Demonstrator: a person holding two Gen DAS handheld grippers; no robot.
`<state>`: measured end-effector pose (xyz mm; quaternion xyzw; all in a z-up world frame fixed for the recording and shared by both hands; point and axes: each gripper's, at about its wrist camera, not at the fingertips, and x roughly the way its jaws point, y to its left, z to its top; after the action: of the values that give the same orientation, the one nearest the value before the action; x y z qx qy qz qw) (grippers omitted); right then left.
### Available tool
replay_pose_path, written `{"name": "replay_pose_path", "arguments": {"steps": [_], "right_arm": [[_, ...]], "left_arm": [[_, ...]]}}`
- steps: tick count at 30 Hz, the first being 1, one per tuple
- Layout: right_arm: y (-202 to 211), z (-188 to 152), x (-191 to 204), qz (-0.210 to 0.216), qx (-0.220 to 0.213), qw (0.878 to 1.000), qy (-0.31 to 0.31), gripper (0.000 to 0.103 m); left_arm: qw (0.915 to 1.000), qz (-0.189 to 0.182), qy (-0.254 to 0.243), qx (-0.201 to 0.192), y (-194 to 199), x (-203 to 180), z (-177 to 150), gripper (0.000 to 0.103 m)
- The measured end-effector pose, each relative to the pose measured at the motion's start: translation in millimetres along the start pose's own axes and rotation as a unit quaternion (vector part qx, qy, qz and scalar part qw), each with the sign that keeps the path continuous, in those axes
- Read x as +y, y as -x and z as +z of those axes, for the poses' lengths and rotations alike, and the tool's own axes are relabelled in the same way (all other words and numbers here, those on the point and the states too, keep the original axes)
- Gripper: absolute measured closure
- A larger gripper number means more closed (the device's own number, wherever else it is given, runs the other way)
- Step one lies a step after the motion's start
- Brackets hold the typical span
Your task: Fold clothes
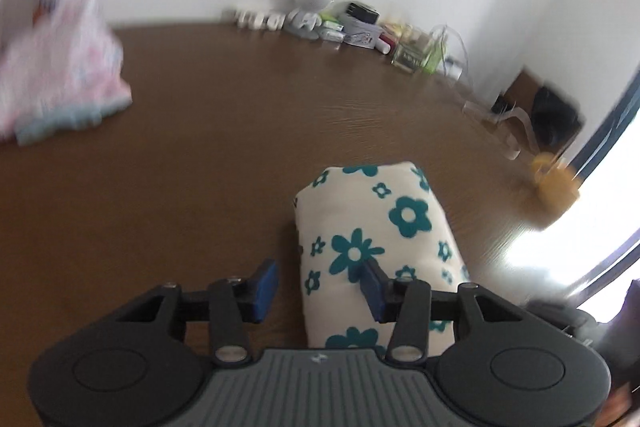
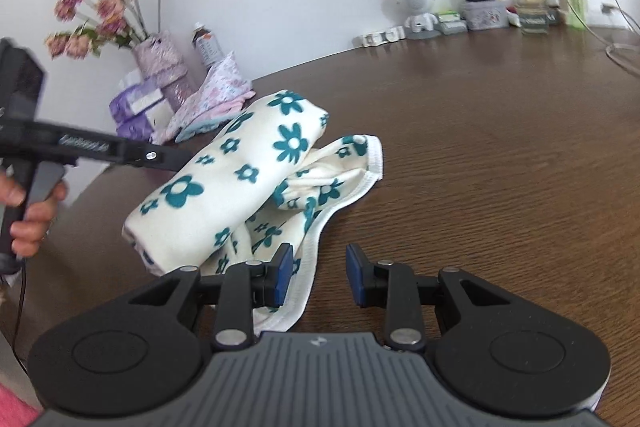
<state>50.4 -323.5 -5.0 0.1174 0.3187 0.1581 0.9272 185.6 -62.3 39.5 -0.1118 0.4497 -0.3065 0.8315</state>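
Your right gripper (image 2: 319, 277): nearest item in its own view, jaws parted a little, nothing between the blue pads. Its left pad (image 2: 285, 277) sits over the white hem of the cloth (image 2: 224, 179); whether it touches, you cannot tell. Bare table (image 2: 500, 167) shows in the gap.

Your left gripper (image 1: 318, 291): jaws about half open, gripping nothing. One pad (image 1: 372, 289) lies against the side of the cloth (image 1: 380, 227); the other (image 1: 266, 289) stands clear over wood. In the right view your hand (image 2: 34, 211) holds its handle at the left edge, and the tips are hidden behind the cloth.

Cloth: cream with teal flowers, lying on the table just ahead of both grippers. Upper part is a thick folded bundle; beneath it a loose hemmed layer spreads toward your right gripper.

Pink garment (image 2: 212, 99): rumpled, well behind the cloth, near the wall.

Vase (image 2: 160, 67): lilac, with pink flowers, beside the pink garment; a bottle (image 2: 206, 45) just to its right.

Back edge of table: a white round-headed figure (image 2: 416, 9), a small tin (image 2: 484, 15), a glass jar (image 2: 528, 7), and cables (image 2: 608, 7), all well apart from the cloth.
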Motion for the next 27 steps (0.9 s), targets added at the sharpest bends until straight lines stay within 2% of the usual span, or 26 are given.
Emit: {"name": "replay_pose_path", "arguments": {"steps": [2, 3, 6, 10, 17, 20, 23, 24, 25, 27], "right_arm": [[-3.5, 1.0, 4.8, -0.006, 0.005, 1.0, 0.015, 0.074], [-5.2, 1.4, 7.2, -0.01, 0.008, 1.0, 0.022, 0.075], [-10.5, 3.2, 14.4, -0.019, 0.015, 0.999, 0.043, 0.095], [-15.0, 4.3, 22.0, -0.027, 0.018, 0.998, 0.059, 0.096], [-12.8, 5.0, 23.0, -0.039, 0.022, 0.996, 0.073, 0.096], [-2.1, 9.3, 13.0, -0.054, 0.016, 0.997, 0.052, 0.093], [14.2, 16.8, -5.2, -0.063, -0.01, 0.998, -0.009, 0.077], [19.6, 19.4, -12.3, -0.061, -0.023, 0.997, -0.038, 0.066], [25.0, 22.1, -19.4, -0.058, -0.036, 0.995, -0.067, 0.059], [30.5, 26.3, -33.1, -0.03, -0.055, 0.99, -0.128, 0.056]], "left_arm": [[0.9973, -0.058, 0.042, 0.016, -6.3, 15.1, 2.1, 0.06], [0.9958, -0.075, 0.05, 0.019, -8.5, 17.9, 2.2, 0.06], [0.9952, -0.089, 0.037, 0.015, -10.6, 12.6, 2.1, 0.061], [0.9927, -0.118, 0.021, 0.011, -11.4, 0.4, 3.4, 0.061], [0.9932, -0.116, 0.001, 0.005, -12.5, -14.6, 2.7, 0.061], [0.9935, -0.114, -0.001, 0.007, -14.4, -12.2, 0.1, 0.061], [0.9931, -0.116, 0.014, 0.002, -14.4, -3.7, -1.7, 0.061], [0.993, -0.116, 0.023, -0.002, -13.5, 0.7, -2.0, 0.061], [0.9932, -0.113, 0.03, -0.008, -12.7, 4.1, -2.0, 0.061], [0.9934, -0.107, 0.04, -0.014, -13.2, 8.7, -0.5, 0.06]]}}
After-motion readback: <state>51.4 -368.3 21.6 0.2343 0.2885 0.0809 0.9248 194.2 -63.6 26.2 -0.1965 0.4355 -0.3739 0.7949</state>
